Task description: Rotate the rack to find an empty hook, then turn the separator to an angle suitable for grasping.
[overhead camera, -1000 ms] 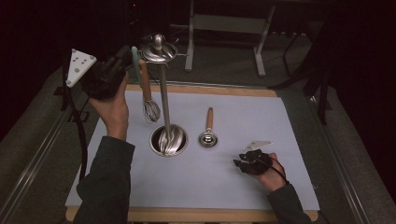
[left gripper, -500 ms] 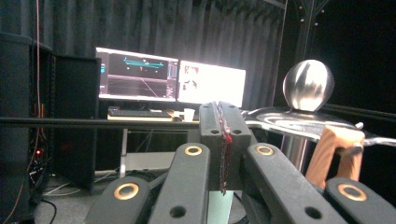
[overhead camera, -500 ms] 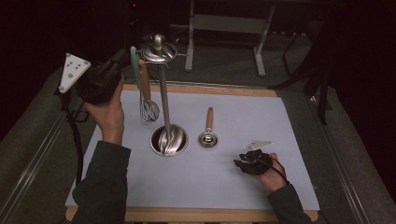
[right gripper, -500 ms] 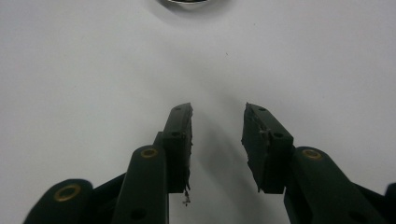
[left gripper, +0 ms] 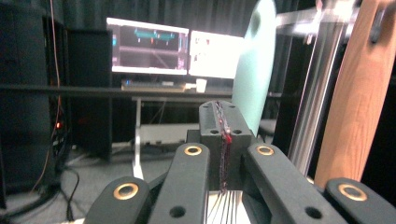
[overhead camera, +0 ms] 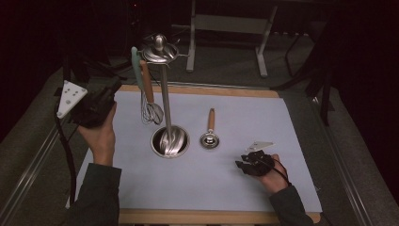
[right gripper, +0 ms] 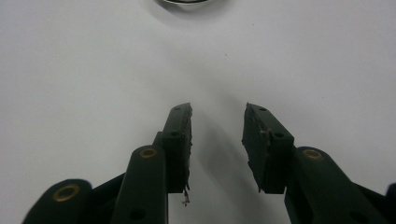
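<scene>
Lab (lit monitors behind)

At frame centre, the stand is polished, glossy metal. Beside it hang a wire whisk with a wooden handle and a matt mint spatula. The strainer pairs shiny metal with wood. The surface is covered in smooth, matt, pale sheeting edged with wood.

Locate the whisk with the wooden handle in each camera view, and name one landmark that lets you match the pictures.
High view: the whisk hangs left of the stand's pole, above the white mat.
Left gripper view: its wooden handle runs up the right edge, beyond the shut left gripper.
Right gripper view: not in it.
Shared landmark: the shiny pole, directly beside the handle.
</scene>
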Motion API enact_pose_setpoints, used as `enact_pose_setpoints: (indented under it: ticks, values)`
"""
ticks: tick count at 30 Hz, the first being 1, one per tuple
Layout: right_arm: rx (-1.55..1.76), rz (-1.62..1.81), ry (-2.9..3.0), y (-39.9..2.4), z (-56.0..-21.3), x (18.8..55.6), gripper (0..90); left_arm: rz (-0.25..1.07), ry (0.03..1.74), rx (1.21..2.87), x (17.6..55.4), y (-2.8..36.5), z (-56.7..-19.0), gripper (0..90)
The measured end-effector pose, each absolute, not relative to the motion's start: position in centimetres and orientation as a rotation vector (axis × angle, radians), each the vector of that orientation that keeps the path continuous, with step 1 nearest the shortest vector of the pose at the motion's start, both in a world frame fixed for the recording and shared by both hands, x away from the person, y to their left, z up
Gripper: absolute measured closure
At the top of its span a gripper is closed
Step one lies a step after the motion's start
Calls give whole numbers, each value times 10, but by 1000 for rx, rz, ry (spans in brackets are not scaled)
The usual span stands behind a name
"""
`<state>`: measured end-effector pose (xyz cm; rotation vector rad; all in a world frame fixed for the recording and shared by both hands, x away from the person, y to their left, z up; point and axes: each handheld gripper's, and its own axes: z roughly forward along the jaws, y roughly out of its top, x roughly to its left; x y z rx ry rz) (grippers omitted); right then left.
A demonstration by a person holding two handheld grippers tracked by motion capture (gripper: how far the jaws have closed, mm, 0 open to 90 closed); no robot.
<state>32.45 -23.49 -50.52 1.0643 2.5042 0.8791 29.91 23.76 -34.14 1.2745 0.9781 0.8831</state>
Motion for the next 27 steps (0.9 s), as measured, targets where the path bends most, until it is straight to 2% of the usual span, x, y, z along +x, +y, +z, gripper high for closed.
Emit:
enact_pose_setpoints:
  ticks: [5,16,22,27]
  values:
    - [1052,894,2493,-228,-500,328,610,875,1045,1333,290,242,-382,859]
    - [1091,990,2448,-186,-489,363,601,745,1223,1366,278,245,-475,816]
    - [1196,1037,2430,-164,-486,398,601,704,1286,1388,274,246,-510,804]
    - [1338,1040,2383,-152,-491,433,599,687,1312,1393,277,249,-519,800]
